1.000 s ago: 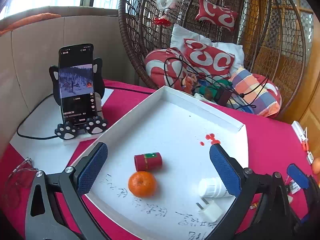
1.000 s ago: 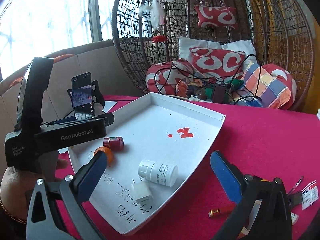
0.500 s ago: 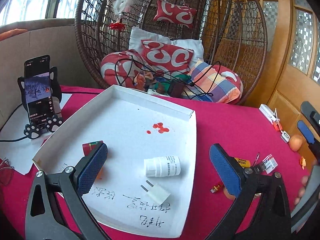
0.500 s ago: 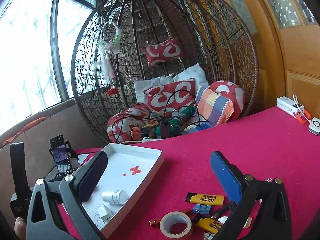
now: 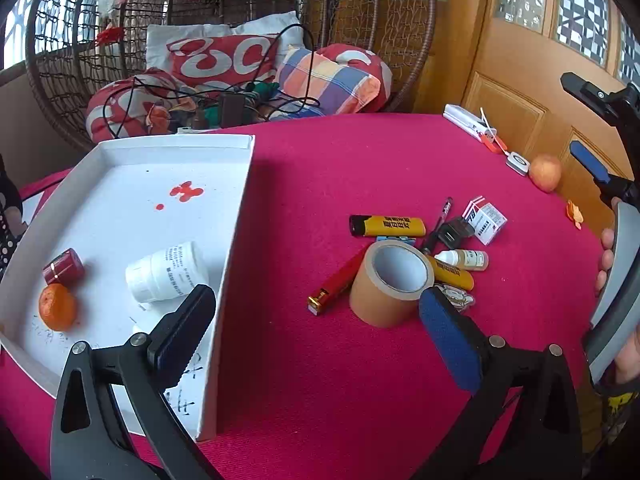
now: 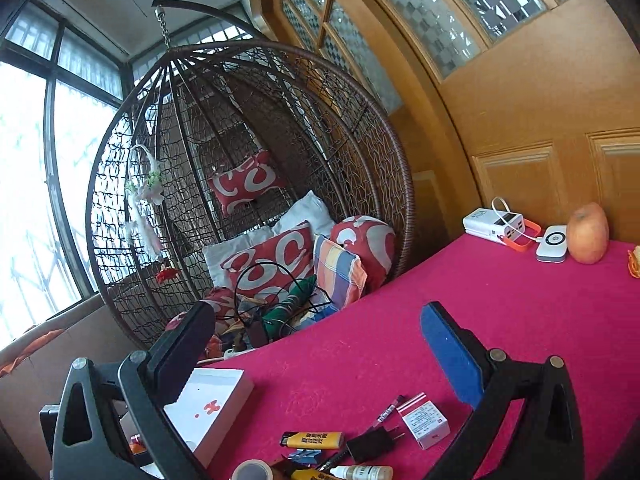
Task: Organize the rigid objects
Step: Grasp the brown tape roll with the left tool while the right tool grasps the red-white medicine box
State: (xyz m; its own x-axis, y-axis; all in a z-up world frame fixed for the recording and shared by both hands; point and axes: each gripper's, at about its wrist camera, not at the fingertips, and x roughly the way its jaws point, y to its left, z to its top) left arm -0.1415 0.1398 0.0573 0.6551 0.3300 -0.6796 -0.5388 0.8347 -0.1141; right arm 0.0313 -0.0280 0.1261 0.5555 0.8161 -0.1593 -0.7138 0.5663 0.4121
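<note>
Left gripper [image 5: 316, 336] was spread wide, empty, hovering over the red tablecloth [image 5: 360, 400] between tray and clutter. Right gripper [image 6: 316, 354] was also wide and empty, pitched up toward the hanging chair [image 6: 248, 184] — not lined up on anything.

Nearest loose item: tape roll [image 5: 390, 282], standing on its side edge, just ahead of the left gripper's blue pad. Touching or beside it: red lighter [image 5: 338, 282], yellow lighter [image 5: 387, 226], a second yellow one half hidden under the roll, dropper bottle [image 5: 464, 259], black plug [image 5: 454, 232], pen [image 5: 440, 220], small white box [image 5: 486, 218].

White tray [image 5: 236, 216] to the left held a pill bottle [image 5: 168, 272], small red can [image 5: 63, 266] and tangerine [image 5: 57, 307]; a white plug in there was mostly blocked by the finger.

Farther back by the door: power bank [image 6: 494, 226], small white puck [image 6: 552, 243], apple [image 6: 587, 233].

Read: tray partly filled, pile not yet touched — this looked like the approach for the next pick. Likely target is the tape roll. Next move calls for dropping the left gripper and centring the jaws across the roll's width; it's near the jaw limit and could roll or shove the lighters.
</note>
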